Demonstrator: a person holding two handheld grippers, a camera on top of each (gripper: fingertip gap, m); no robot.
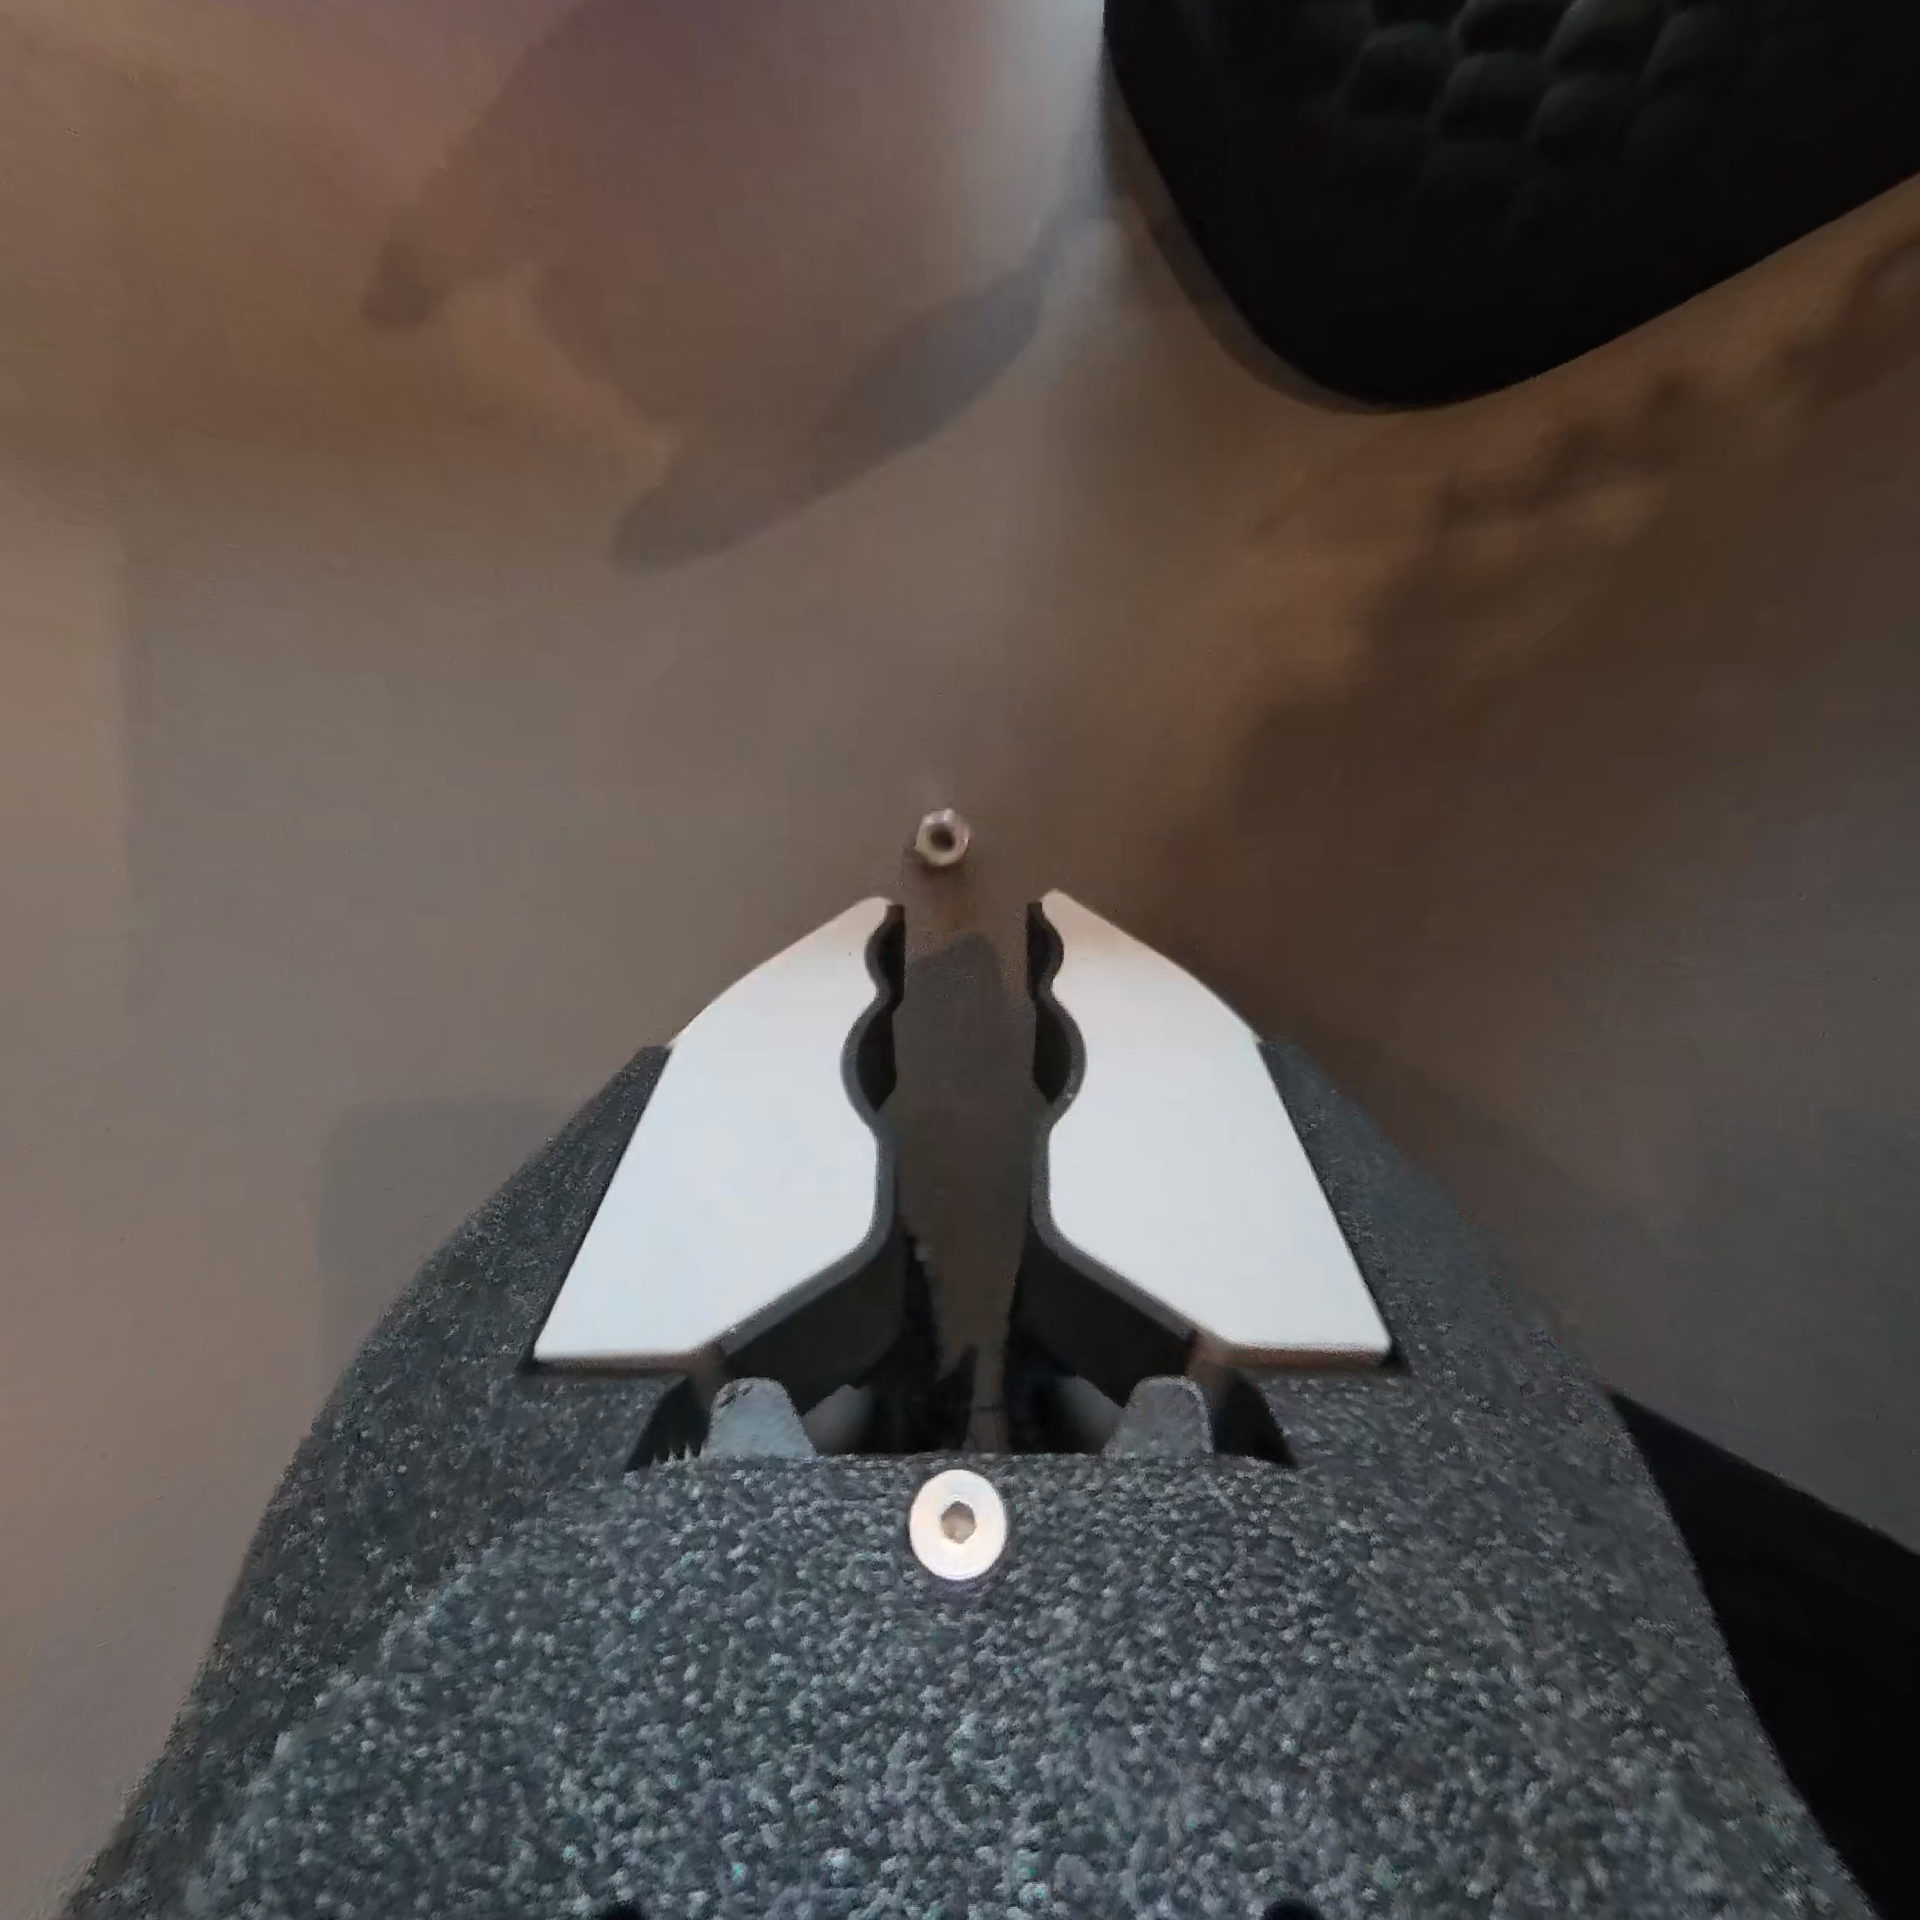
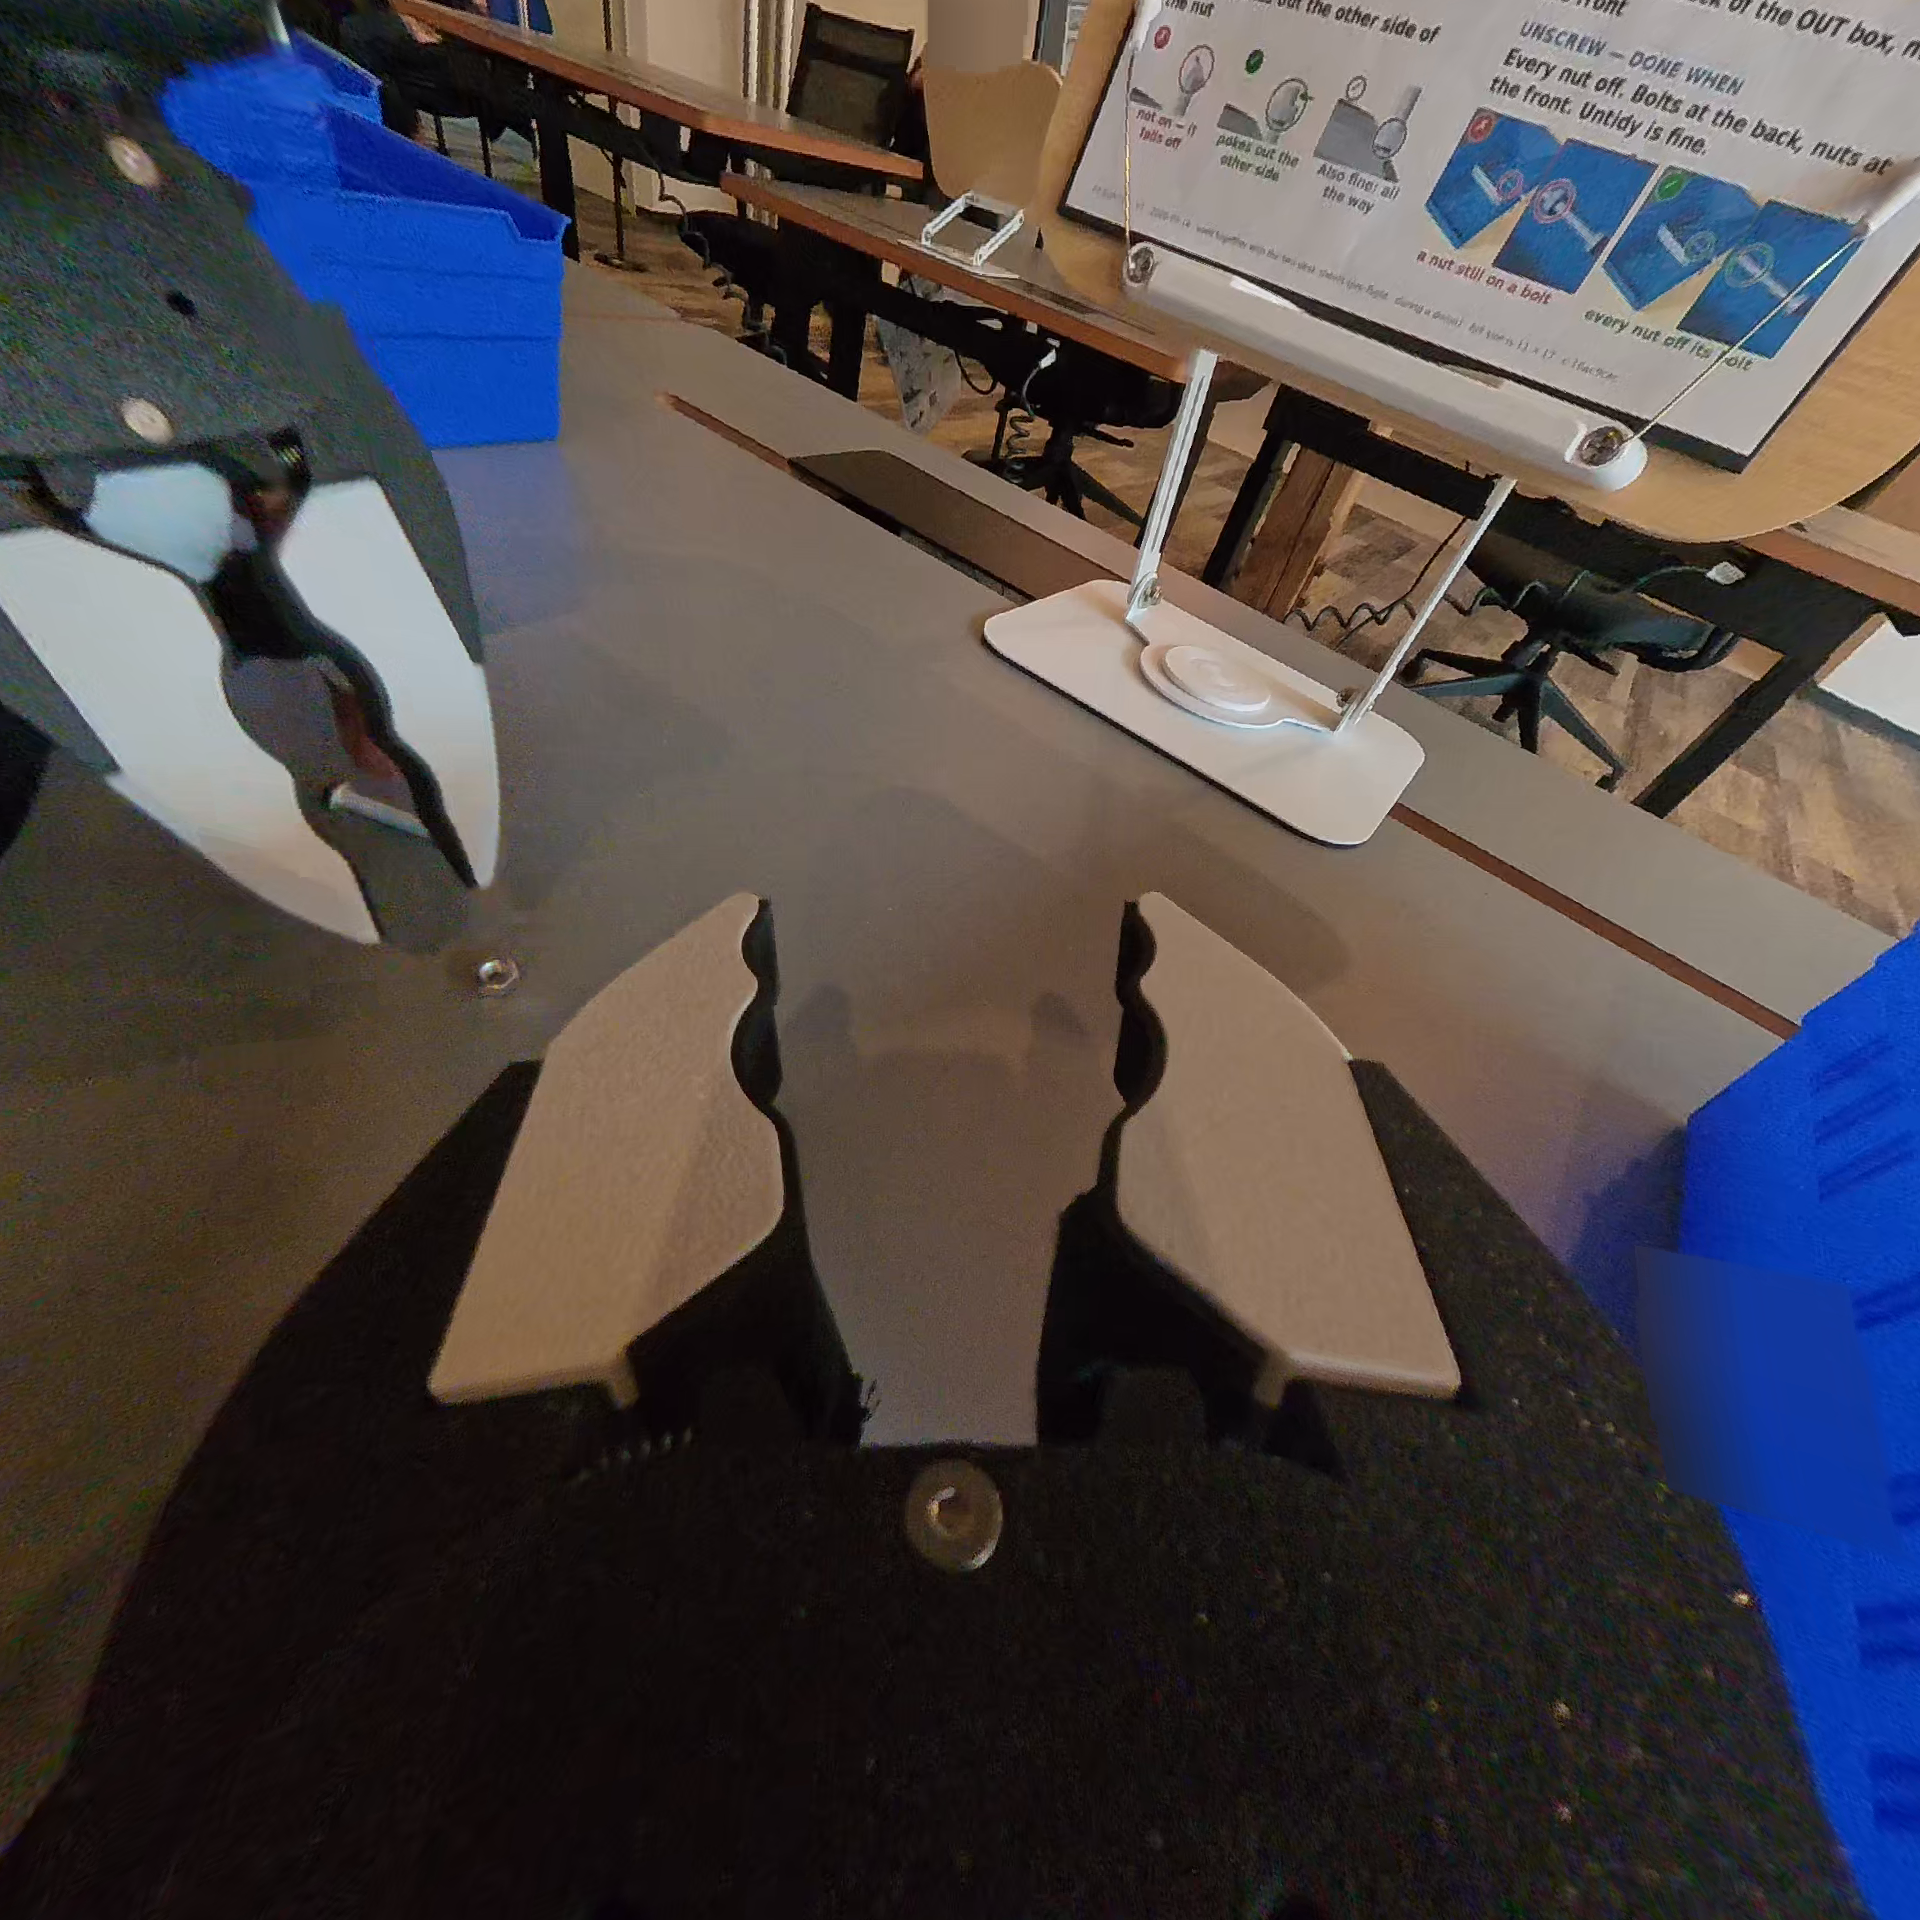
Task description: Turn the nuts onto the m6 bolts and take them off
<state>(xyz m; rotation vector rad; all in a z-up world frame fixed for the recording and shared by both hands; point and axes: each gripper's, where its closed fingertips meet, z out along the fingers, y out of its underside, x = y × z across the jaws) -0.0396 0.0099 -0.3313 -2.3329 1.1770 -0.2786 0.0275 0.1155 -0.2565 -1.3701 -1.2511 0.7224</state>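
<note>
Grey matte worktop (image 2: pixel 935 727) with a white flat-based document stand (image 2: pixel 1205 707) carrying a printed instruction sheet (image 2: pixel 1507 177) at its far right edge, a blue plastic bin (image 2: pixel 416 270) at far left and a second blue plastic bin (image 2: pixel 1829 1299) close at right; rows of desks and office chairs fill the room beyond. A black textured object (image 1: pixel 1507 177) overhangs the upper right corner of the left wrist view. The central stretch of worktop between the bins and stand lies bare. A small silver hexagonal metal nut (image 2: pixel 497 974) lies flat on the worktop, bore upward, just ahead of the left gripper (image 1: pixel 961 914), whose white fingers stand a little apart, pointing down at it without touching it. In the right wrist view a silver threaded bolt (image 2: pixel 379 808) shows in the gap between those fingers; whether it is gripped or lies behind cannot be told. The right gripper (image 2: pixel 945 914) stands wide open, nothing between its fingers, beside the nut.
</note>
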